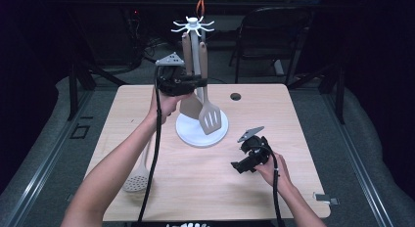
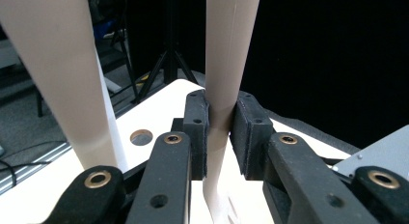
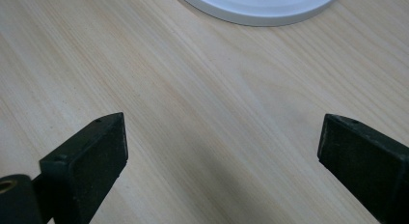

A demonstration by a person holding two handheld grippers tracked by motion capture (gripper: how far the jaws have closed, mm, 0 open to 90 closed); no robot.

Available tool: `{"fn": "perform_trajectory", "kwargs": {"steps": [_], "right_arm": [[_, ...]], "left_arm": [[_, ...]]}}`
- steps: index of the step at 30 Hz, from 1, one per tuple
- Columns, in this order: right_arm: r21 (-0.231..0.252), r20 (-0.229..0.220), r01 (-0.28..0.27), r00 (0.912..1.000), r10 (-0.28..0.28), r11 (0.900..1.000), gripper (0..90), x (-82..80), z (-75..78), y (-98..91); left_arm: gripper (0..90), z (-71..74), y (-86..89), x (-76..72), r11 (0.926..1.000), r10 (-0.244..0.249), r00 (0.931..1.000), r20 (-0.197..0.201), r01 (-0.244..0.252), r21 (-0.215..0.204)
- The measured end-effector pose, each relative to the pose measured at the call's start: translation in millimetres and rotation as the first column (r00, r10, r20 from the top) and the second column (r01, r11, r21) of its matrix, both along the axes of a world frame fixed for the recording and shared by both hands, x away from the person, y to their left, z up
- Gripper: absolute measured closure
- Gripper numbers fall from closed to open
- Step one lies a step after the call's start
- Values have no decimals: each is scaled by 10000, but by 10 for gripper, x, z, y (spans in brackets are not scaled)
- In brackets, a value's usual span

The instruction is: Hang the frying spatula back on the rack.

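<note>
A white utensil stand (image 1: 201,131) with a round base and a hooked top stands mid-table. Two beige utensils hang from it: a solid spatula (image 1: 190,103) and a slotted turner (image 1: 211,117). My left gripper (image 1: 198,83) is raised beside the stand's post and is shut on the slotted turner's handle (image 2: 231,50). In the left gripper view my left gripper (image 2: 221,118) has both pads pressed on that handle, and a second pale shaft (image 2: 62,89) stands close at the left. My right gripper (image 1: 243,164) rests low over the table at the right, open, with bare wood between its jaws (image 3: 222,151).
A pale slotted spoon (image 1: 137,179) lies on the wooden table (image 1: 195,188) near the left forearm. A round cable hole (image 1: 235,96) sits behind the stand. The stand's white base rim (image 3: 260,7) lies ahead of the right gripper. A dark chair (image 1: 274,36) stands beyond the table.
</note>
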State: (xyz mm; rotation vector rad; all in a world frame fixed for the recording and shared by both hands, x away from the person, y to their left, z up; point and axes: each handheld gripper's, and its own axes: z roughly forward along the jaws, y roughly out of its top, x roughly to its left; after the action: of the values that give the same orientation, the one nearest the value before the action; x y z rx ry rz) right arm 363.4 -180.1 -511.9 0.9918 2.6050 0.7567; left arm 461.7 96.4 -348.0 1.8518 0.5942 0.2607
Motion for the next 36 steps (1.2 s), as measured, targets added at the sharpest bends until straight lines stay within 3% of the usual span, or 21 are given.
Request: {"fn": "perform_trajectory", "kwargs": {"steps": [8, 15, 28, 36], "right_arm": [[-149, -21, -68, 10000, 67, 9999, 33, 0, 4, 2], [22, -62, -92, 9999, 92, 10000, 32, -3, -17, 19], [0, -127, -133, 9998, 133, 9999, 31, -5, -22, 25], [-26, -150, -152, 9998, 152, 9999, 32, -4, -40, 34]], "left_arm": [[774, 127, -32, 7, 10000, -73, 9998, 187, 73, -29], [774, 186, -20, 40, 9999, 46, 9999, 141, -44, -94], [773, 121, 62, 187, 9978, 473, 9968, -648, -501, -423], [770, 137, 2, 134, 9916, 1255, 9920, 98, -1258, 317]]}}
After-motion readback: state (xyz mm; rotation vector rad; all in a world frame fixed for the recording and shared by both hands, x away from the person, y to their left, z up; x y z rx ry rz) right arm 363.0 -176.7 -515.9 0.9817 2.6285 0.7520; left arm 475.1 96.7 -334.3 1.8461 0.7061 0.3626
